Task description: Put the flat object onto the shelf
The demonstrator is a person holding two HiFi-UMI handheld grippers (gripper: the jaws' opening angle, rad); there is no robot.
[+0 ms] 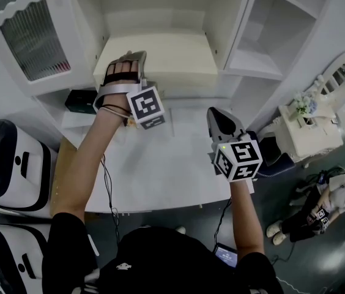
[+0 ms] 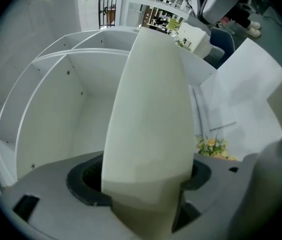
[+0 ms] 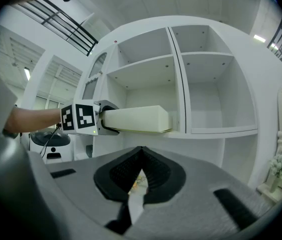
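The flat object [image 1: 169, 57] is a cream, book-like slab lying on the board of the white shelf's [image 1: 249, 63] middle compartment. In the right gripper view the flat object [image 3: 137, 119] rests along the shelf [image 3: 206, 132] board. My left gripper [image 1: 126, 63] reaches into that compartment at the slab's near end. In the left gripper view the flat object [image 2: 148, 109] stands between the jaws of my left gripper [image 2: 146, 186], with a thin dark gap at the pads. My right gripper [image 1: 222, 122] hovers over the table, and in its own view my right gripper [image 3: 141, 176] is shut and empty.
A white table [image 1: 160, 170] lies below the shelf. White machines [image 1: 7, 158] stand at the left, with a dark box [image 1: 77, 100] under the shelf's left side. A glass cabinet door [image 1: 32, 35] hangs open at upper left. A small dresser [image 1: 310, 124] and a seated person [image 1: 319, 210] are at the right.
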